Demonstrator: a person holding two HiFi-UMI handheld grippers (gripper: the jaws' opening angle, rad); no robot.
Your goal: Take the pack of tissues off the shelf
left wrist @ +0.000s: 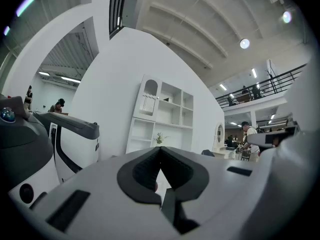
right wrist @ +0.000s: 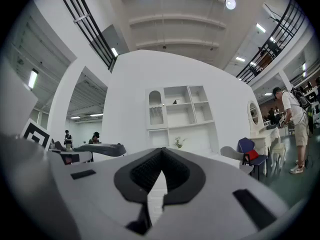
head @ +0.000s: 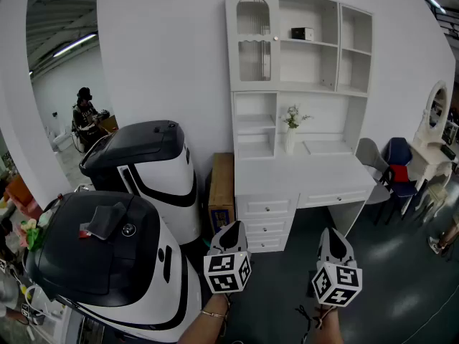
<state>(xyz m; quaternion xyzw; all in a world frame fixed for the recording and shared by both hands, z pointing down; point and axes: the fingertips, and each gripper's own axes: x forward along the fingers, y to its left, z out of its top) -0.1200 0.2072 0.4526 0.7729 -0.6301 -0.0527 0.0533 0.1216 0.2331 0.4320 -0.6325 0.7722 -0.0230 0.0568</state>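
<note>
Shelf: tissues (far beyond right gripper).

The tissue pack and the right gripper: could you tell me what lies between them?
In the head view, dark floor, then the white desk and its lower shelf.

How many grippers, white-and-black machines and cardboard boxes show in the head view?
Grippers: 2 (left gripper, right gripper)
White-and-black machines: 2 (near machine, far machine)
Cardboard boxes: 1 (cardboard box)
Total: 5
</note>
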